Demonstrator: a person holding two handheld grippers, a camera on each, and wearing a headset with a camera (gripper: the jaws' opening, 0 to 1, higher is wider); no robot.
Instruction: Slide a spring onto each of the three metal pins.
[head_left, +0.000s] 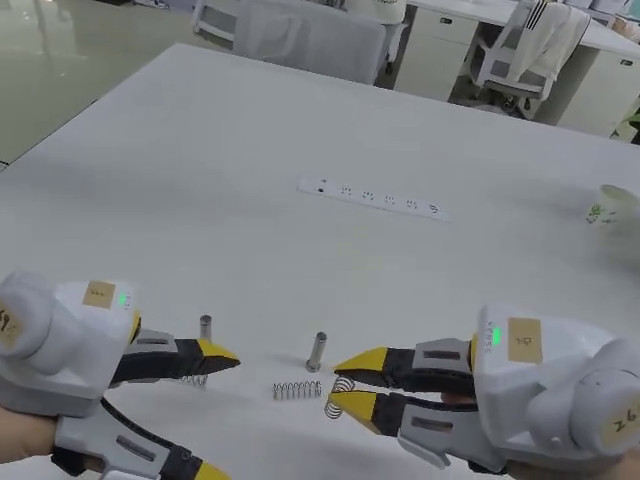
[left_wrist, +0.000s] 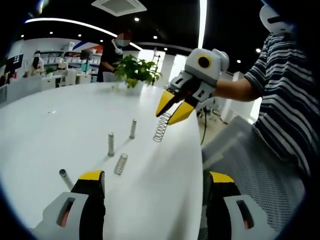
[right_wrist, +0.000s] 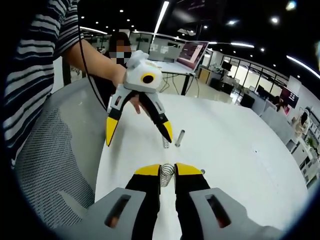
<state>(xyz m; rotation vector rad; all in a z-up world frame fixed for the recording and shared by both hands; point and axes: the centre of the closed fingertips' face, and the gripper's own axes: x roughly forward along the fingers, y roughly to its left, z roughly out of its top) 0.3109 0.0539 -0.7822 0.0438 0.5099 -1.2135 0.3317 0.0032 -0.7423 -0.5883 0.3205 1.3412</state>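
My right gripper (head_left: 345, 385) is shut on a small metal spring (head_left: 339, 394), held just above the white table (head_left: 200, 150); the same spring (right_wrist: 167, 172) sits between its yellow jaw tips. My left gripper (head_left: 215, 415) stands wide open with nothing between its jaws. Two short metal pins (head_left: 205, 327) (head_left: 318, 352) stand upright between the grippers. A loose spring (head_left: 297, 390) lies flat near the right pin. Another spring (head_left: 195, 380) rests by the left gripper's upper jaw. The left gripper view holds three pins (left_wrist: 111, 144) (left_wrist: 133, 128) (left_wrist: 64, 176), the lying spring (left_wrist: 120, 163) and the right gripper (left_wrist: 170, 110).
A white power strip (head_left: 370, 197) lies across the table's middle. A paper cup (head_left: 610, 205) stands at the far right edge. Office chairs (head_left: 520, 50) and desks line the far side. A mesh chair (right_wrist: 55, 150) is close behind the near table edge.
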